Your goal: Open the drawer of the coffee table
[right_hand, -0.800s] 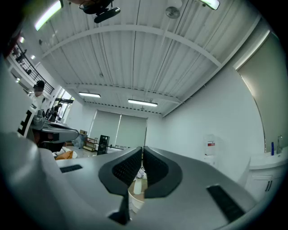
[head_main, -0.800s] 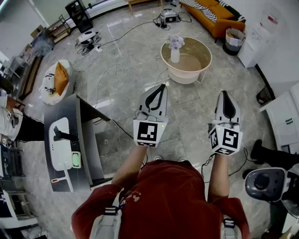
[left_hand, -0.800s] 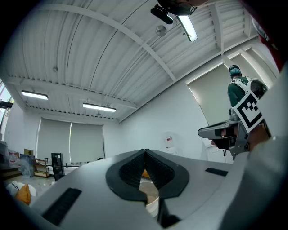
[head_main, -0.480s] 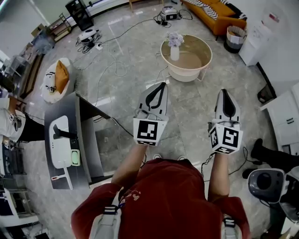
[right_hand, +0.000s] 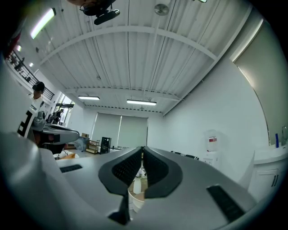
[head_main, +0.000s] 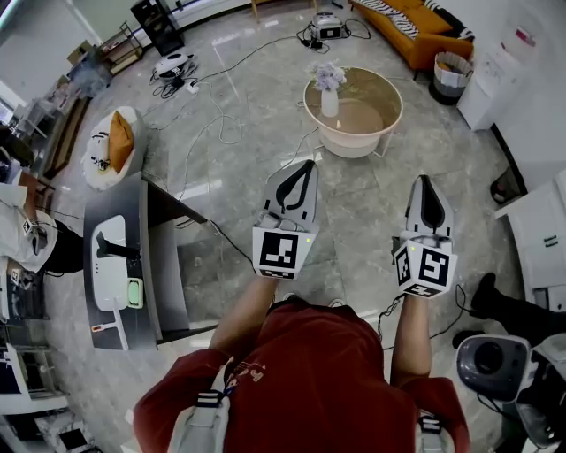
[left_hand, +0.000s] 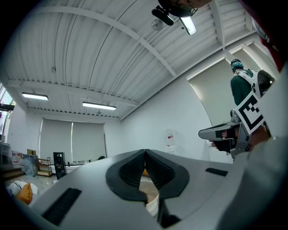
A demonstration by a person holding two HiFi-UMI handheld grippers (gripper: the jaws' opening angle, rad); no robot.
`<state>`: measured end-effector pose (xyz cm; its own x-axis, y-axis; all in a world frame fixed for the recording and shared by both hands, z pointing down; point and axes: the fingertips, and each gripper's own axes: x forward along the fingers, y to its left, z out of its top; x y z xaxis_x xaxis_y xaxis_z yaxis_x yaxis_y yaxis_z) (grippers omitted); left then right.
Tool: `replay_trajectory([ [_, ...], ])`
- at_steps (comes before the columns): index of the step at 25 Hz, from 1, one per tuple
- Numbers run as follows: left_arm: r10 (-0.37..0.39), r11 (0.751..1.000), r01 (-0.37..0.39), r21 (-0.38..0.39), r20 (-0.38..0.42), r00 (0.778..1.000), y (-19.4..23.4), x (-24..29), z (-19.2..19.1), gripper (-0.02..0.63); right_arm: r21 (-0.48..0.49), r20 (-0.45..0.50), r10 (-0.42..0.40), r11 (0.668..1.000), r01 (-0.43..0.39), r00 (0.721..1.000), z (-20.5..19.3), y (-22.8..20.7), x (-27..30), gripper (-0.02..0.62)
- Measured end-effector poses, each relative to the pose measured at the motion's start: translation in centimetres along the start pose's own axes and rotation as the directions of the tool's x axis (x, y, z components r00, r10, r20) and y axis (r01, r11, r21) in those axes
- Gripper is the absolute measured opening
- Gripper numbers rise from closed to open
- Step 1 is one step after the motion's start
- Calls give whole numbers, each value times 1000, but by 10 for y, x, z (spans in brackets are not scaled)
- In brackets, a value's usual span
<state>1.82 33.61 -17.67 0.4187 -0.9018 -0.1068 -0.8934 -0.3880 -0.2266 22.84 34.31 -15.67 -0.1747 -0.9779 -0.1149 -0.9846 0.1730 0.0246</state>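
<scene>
The coffee table (head_main: 355, 144), round and pale with a tan top, stands on the grey stone floor (head_main: 239, 88) far ahead of the person, well apart from both grippers; a white vase (head_main: 330, 103) of pale flowers stands upright near its left edge; its drawer cannot be made out in any view. The left gripper (head_main: 306, 165) and the right gripper (head_main: 428, 180) are held out side by side over the floor, both aimed toward the table; in the left gripper view the ribbed fingers (left_hand: 131, 167) meet at their tips with nothing between them, and the table's rim shows through the gap below; in the right gripper view the fingers (right_hand: 155, 168) are likewise pressed together and empty, with the vase and table seen beyond them. At the near left a dark grey tabletop (head_main: 124, 208) carries a white device (head_main: 110, 274); at the far right stands an orange sofa (head_main: 407, 26); cables (head_main: 221, 133) trail across the floor.
</scene>
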Motion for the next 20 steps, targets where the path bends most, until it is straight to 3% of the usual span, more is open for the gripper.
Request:
replay_trajectory([
  [10,18,1000,-20,-24,-71,997,20,43,-50,15,20,-65,87,996,-85,994,-43,14,62,25],
  [20,-31,999,31,-30,-12,999,144,128,-91,14,10,-43,12,1000,-11,999,-55,74,195,25],
])
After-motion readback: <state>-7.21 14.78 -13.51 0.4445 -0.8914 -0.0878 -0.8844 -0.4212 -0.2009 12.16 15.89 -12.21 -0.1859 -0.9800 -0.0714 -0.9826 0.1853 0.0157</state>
